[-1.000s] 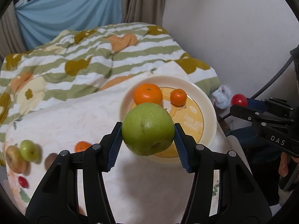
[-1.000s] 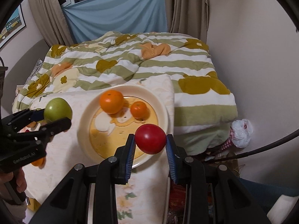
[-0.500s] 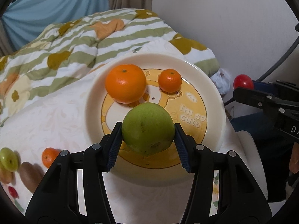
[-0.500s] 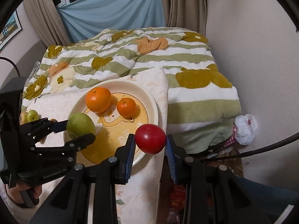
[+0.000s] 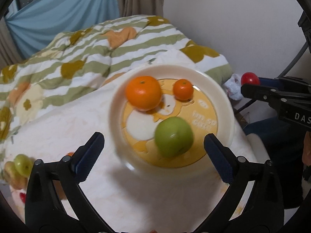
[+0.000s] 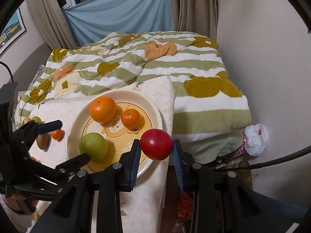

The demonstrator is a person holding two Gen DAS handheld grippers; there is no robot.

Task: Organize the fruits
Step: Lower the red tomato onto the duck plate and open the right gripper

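A green apple [image 5: 174, 136] [image 6: 93, 149] lies on the cream plate [image 5: 116, 116] [image 6: 155, 112] with the yellow cartoon print, in front of a large orange [image 5: 142, 92] and a small orange [image 5: 183, 89]. My left gripper [image 5: 153, 138] hangs over the plate's near side. Its jaws are opening, spread wide either side of the apple without touching it. My right gripper [image 6: 156, 145] is shut on a red round fruit [image 6: 156, 144] [image 5: 250, 78], held in the air over the plate's right rim, near the table's edge.
Loose fruit lies on the white cloth left of the plate: a small green fruit [image 5: 22, 165], a small orange [image 6: 57, 134] and a brown kiwi [image 6: 43, 140]. A green striped blanket [image 6: 136, 68] is heaped behind. A white bag [image 6: 255, 138] lies on the floor by the wall.
The left jaws have sprung apart and let go of the green apple, which now rests on the plate. The right gripper keeps the red fruit and has hardly moved.
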